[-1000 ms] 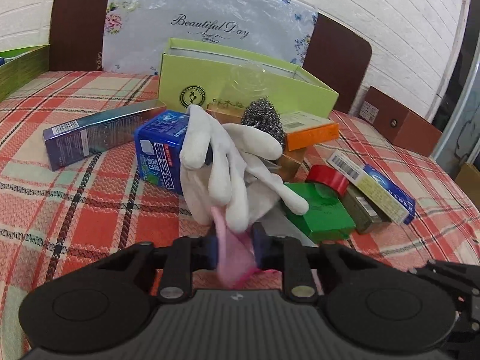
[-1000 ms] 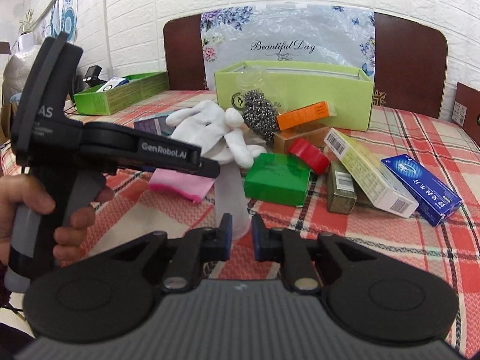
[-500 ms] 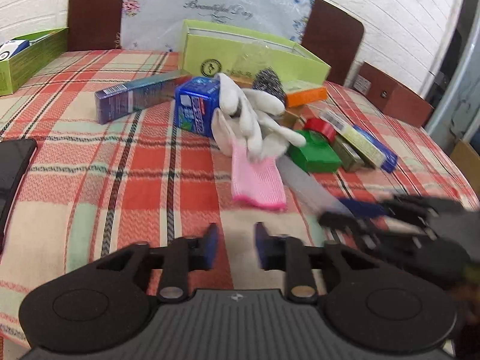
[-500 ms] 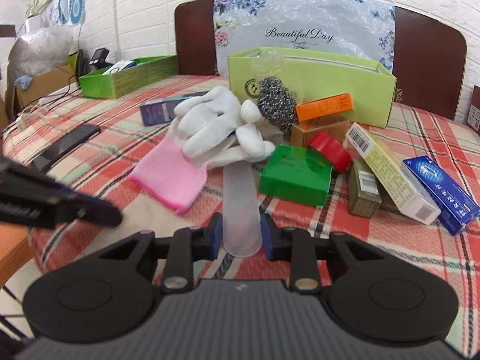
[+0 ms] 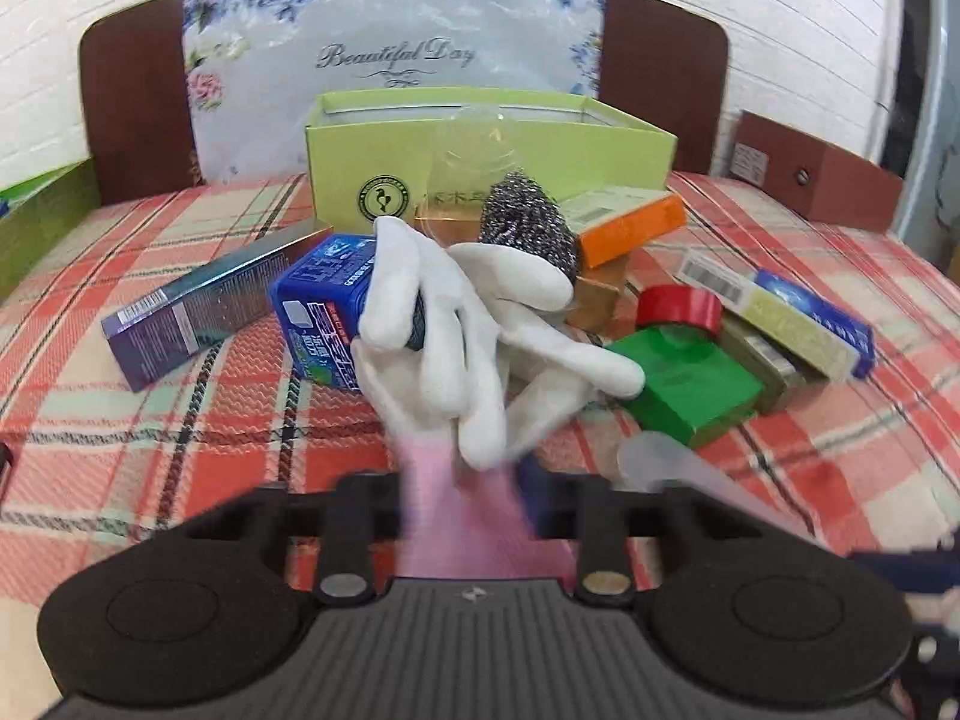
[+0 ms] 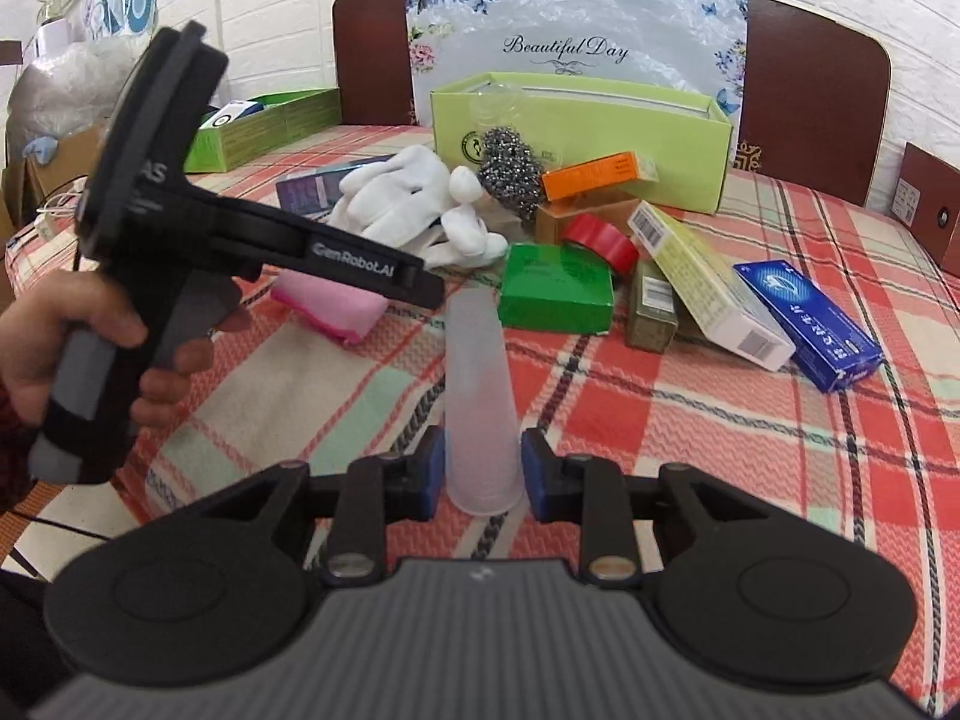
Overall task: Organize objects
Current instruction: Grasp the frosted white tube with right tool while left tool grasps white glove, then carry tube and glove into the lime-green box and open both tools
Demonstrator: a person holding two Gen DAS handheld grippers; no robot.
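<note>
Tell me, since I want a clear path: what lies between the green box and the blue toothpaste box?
In the right wrist view, an olive box and a yellow-green carton lie between the green box and the blue toothpaste box.

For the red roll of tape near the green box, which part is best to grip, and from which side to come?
Grip the red tape roll across its flat side faces, coming from above. It stands on edge, leaning on the brown box behind, with the green box in front and the olive box close on the right, so only its top looks free. I judge a low approach from the side would bump these.
</note>
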